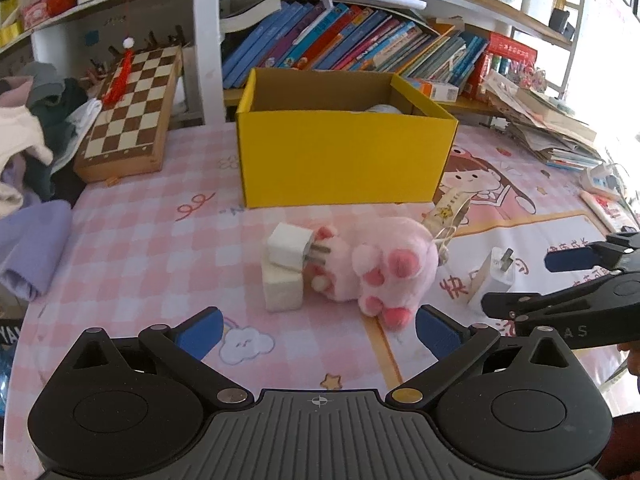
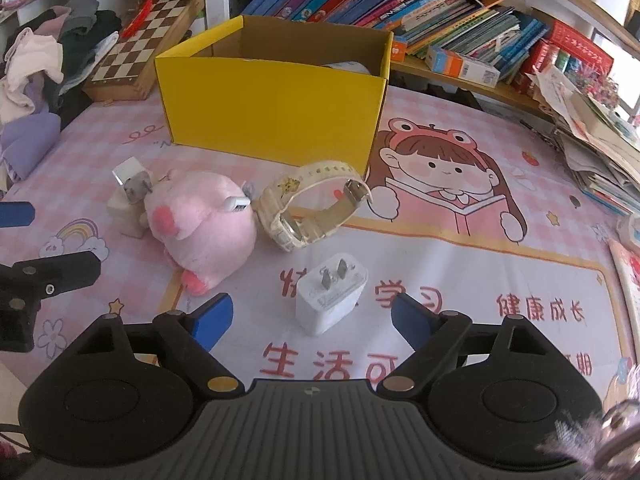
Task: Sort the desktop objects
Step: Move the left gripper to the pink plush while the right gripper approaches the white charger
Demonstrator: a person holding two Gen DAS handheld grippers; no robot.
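Note:
A pink plush toy lies on its side on the pink desk mat. Two white plug adapters sit stacked against its left side. My left gripper is open just in front of the plush, touching nothing. A third white charger stands prongs up between the fingers of my right gripper, whose blue pads stand apart from it. A cream wristwatch lies behind the plush. The open yellow box stands further back with something white inside.
A folded chessboard and a heap of clothes lie at the back left. Rows of books fill the shelf behind the box. Piled papers and a power strip crowd the right edge.

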